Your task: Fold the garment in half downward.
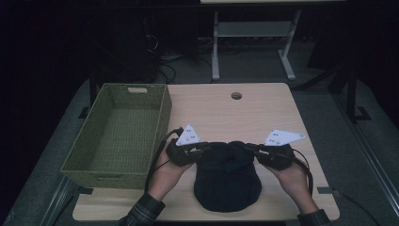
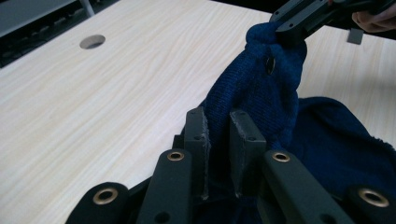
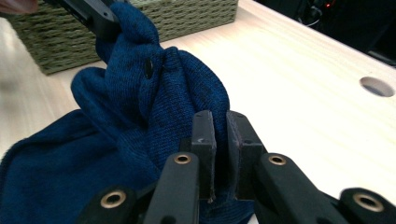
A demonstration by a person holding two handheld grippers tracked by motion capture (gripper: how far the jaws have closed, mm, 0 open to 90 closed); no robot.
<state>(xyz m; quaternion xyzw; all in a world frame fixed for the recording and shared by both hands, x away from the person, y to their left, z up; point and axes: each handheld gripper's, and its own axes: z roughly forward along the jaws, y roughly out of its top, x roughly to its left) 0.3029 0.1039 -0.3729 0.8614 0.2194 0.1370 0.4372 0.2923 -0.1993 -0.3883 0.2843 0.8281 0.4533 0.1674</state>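
A dark blue knitted garment (image 1: 228, 181) lies on the front middle of the wooden table (image 1: 221, 108), its far edge bunched up and lifted. My left gripper (image 1: 203, 147) is shut on the left end of that edge; fabric (image 2: 261, 88) is pinched between its pads (image 2: 218, 116). My right gripper (image 1: 249, 148) is shut on the right end, with knit (image 3: 154, 93) clamped between its pads (image 3: 220, 116). Each gripper view also shows the other gripper biting the cloth: the right one (image 2: 299, 21) and the left one (image 3: 93, 16). A small button shows on the raised fold.
A green woven basket (image 1: 162, 117) stands on the table's left side, close beside my left hand; its wall (image 3: 187, 18) is behind the cloth. A round hole (image 1: 236, 95) sits near the table's far edge. Another table's legs stand beyond.
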